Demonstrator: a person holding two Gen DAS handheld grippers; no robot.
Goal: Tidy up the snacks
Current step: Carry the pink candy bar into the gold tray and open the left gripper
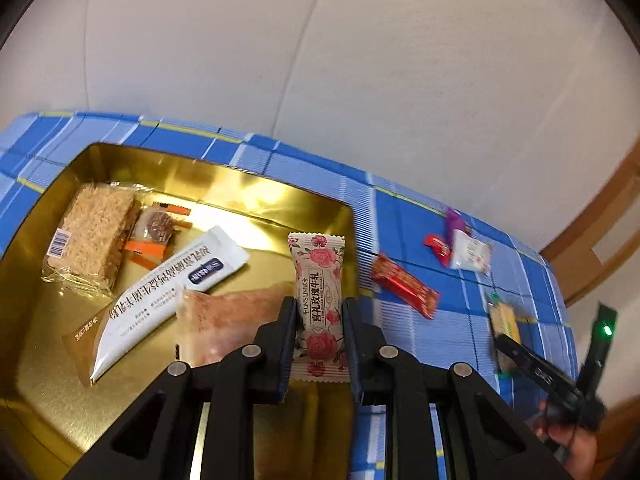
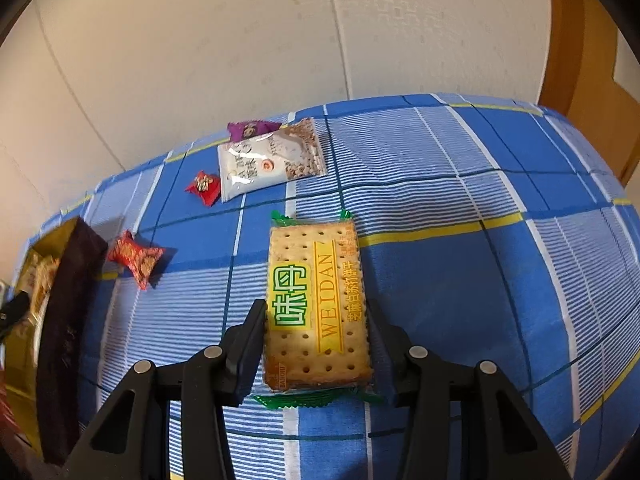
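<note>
Left wrist view: the left tongs (image 1: 320,316) are pinching a rose-printed nougat bar (image 1: 322,300) across its narrow width, its long axis running straight out along the fingers. The bar hangs over the near right corner of the gold tin (image 1: 120,156), which already holds a rice crisp block (image 1: 90,236), a long white bar (image 1: 168,296), a small orange-edged sweet (image 1: 158,230) and a pinkish pouch (image 1: 224,320). So the tin lies directly below and to the left of the held bar, and a release there, nudged a little further left to clear the rim, looks like the coming move. Right of the tin, on the blue checked surface (image 1: 400,208), lie a red wrapped candy (image 1: 404,290) and, further off, a white pouch (image 1: 470,254). The right tongs (image 1: 560,360) show at the far right edge.

Right wrist view: the right tongs (image 2: 316,344) straddle a green-trimmed cracker pack (image 2: 316,300) lying flat on the surface, long axis pointing away along the fingers. Both fingers sit against the pack's long sides (whether they press firmly I cannot tell). The tin is well off to the left of this pack, past the red candy, so the left hand is far nearer to it.
</note>
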